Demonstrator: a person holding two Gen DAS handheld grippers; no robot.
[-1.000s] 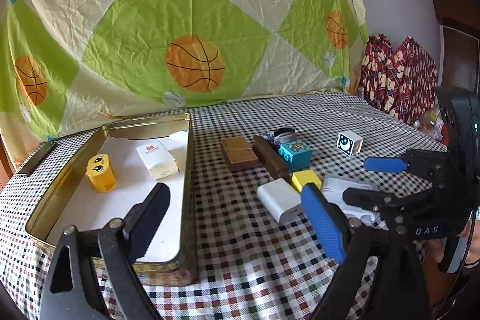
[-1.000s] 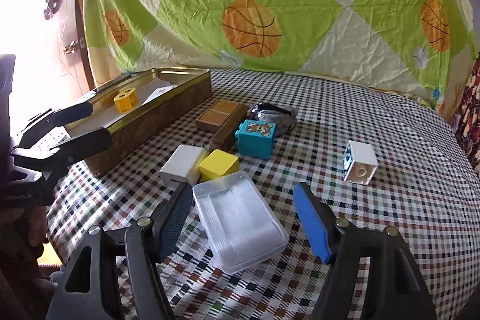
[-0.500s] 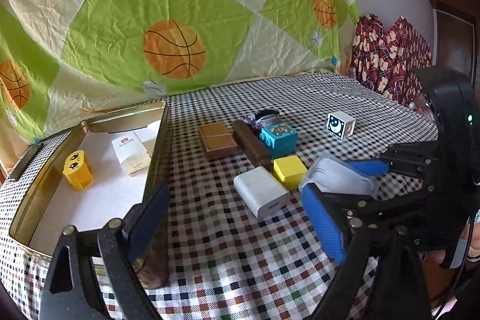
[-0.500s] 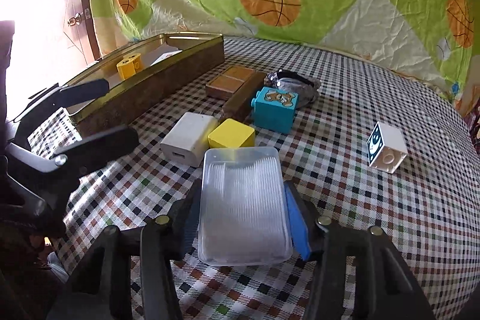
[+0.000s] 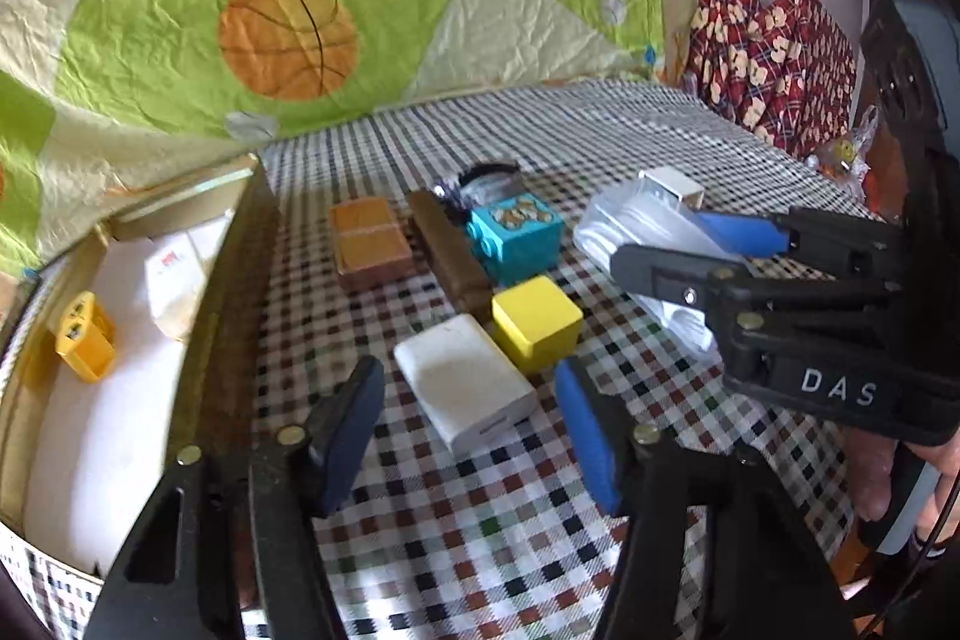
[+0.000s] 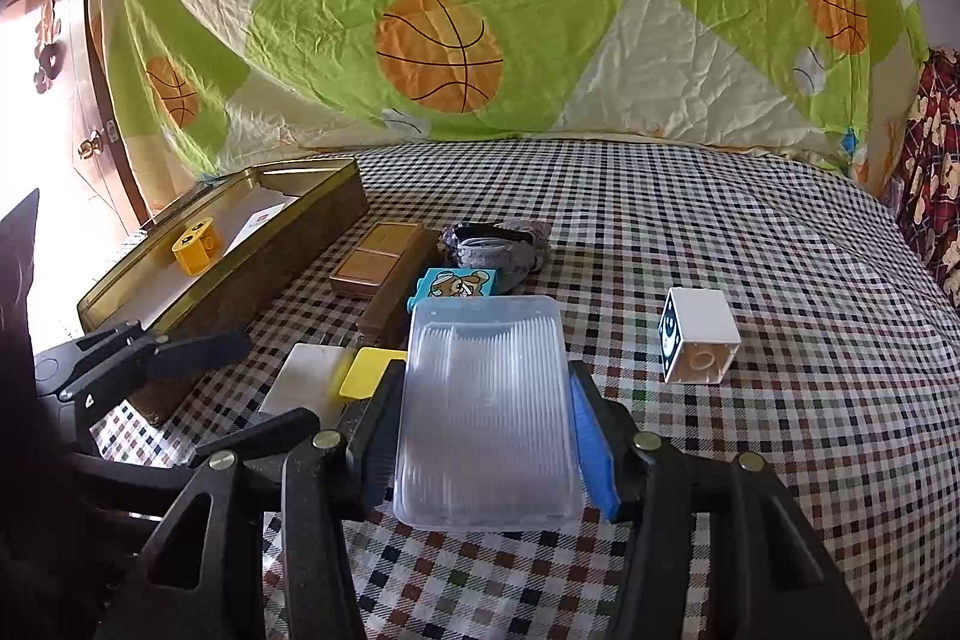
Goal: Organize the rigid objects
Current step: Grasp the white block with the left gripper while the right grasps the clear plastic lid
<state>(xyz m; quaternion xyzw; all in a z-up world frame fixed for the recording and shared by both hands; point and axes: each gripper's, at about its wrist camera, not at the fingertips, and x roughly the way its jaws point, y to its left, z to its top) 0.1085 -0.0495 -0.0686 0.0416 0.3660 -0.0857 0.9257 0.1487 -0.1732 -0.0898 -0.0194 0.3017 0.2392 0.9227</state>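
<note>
My right gripper (image 6: 486,430) is shut on a clear plastic box (image 6: 486,400) and holds it off the checked tablecloth; in the left wrist view that gripper (image 5: 678,250) comes in from the right with the box (image 5: 636,226). My left gripper (image 5: 468,430) straddles a flat white box (image 5: 465,391). Its jaws are closing, with small gaps still showing between the pads and the box. A yellow cube (image 5: 537,331) sits right beside the white box. The gold tin tray (image 5: 228,280) lies to the left and holds a yellow block (image 5: 84,346) and a white carton (image 5: 171,280).
Behind the yellow cube lie a teal picture block (image 5: 519,238), a dark brown bar (image 5: 450,256), a tan flat box (image 5: 369,244) and a black-and-grey item (image 6: 498,244). A white cube with a moon face (image 6: 699,343) stands alone on the right. A basketball-print sheet hangs behind the table.
My right gripper closed on the clear box and raised it off the cloth. My left gripper moved from over the tray rim to the white box, and its jaws narrowed.
</note>
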